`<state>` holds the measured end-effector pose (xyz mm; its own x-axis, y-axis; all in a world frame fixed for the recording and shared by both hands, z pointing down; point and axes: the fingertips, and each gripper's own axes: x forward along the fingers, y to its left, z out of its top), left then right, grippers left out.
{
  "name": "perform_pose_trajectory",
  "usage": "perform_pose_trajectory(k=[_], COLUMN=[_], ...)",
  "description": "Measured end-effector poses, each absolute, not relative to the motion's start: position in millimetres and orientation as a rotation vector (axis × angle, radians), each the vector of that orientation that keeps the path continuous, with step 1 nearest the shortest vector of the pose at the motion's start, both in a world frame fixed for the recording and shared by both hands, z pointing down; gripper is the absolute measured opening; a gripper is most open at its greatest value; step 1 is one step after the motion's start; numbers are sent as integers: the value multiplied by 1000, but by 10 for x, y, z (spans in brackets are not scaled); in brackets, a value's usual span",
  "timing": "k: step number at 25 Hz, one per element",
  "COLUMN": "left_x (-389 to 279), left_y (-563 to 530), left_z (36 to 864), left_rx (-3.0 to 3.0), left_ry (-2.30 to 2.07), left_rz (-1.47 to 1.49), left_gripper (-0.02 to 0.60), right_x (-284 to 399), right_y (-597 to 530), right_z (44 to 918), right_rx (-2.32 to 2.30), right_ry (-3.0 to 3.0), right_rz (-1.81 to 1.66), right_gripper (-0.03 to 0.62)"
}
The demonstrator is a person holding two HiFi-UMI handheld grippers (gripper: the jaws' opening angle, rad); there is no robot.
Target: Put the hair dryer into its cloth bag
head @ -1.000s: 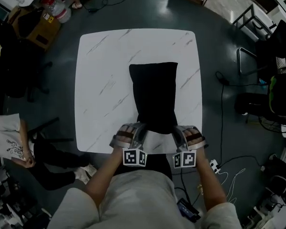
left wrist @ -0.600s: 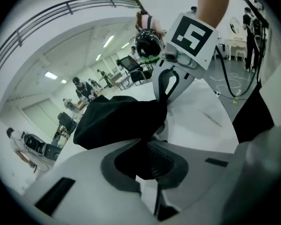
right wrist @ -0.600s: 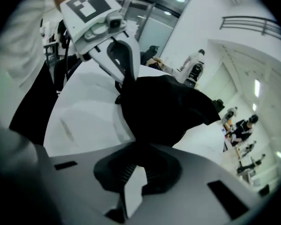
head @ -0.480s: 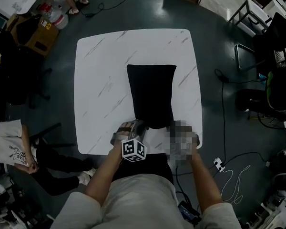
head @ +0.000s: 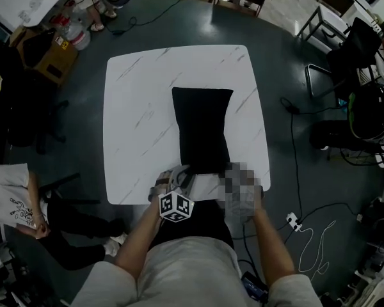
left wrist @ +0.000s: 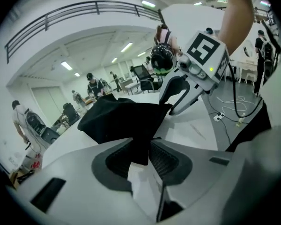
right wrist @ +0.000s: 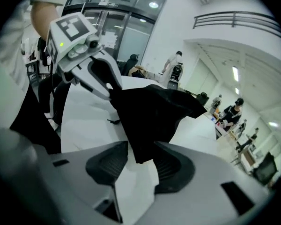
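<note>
A black cloth bag [head: 201, 126] lies lengthwise on the white marble table [head: 141, 107], its near end at the front edge. No hair dryer shows in any view. My left gripper [head: 176, 179] is at the bag's near left corner. Its jaws [left wrist: 147, 156] are opening, and a flap of the bag [left wrist: 117, 118] hangs loosely between the pads. In the head view a blurred patch covers the right gripper. Its own view shows its jaws [right wrist: 143, 165] opening too, with bag cloth [right wrist: 154, 111] between them. Each gripper sees the other: the right gripper [left wrist: 171, 104], the left gripper [right wrist: 110, 90].
A seated person [head: 13, 194] is on the floor side at the left. A cardboard box [head: 48, 37] stands at the back left, chairs [head: 365, 117] at the right. Cables and a power strip [head: 294, 222] lie on the floor near my right.
Both grippers have rolled and shifted slightly at the bag's near end. The left marker cube now sits turned and closer to the middle.
</note>
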<state>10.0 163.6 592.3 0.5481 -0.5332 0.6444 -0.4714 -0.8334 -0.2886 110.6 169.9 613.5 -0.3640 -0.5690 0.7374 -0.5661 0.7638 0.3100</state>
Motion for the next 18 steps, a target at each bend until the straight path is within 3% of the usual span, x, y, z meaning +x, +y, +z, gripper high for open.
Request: perform_pose_trajectory(k=[9,13,18], left_x=[-101,-87,-59], left_y=[1816,1944,2057], left_z=[5530,5292,4947], left_rx=[-2748,-2837,-2868], left_ry=[1169,1298,1547], left_rz=[-890,-763,-560], left_gripper=[91,87,17], right_x=[1203,1116,874], right_y=[1886,1933,2018], right_z=[5634,5284,4748], right_rx=[1268,1399,1510], right_ry=[-2097,-2154,-2284], right_rz=[241,238,212], right_gripper=[166,44,20])
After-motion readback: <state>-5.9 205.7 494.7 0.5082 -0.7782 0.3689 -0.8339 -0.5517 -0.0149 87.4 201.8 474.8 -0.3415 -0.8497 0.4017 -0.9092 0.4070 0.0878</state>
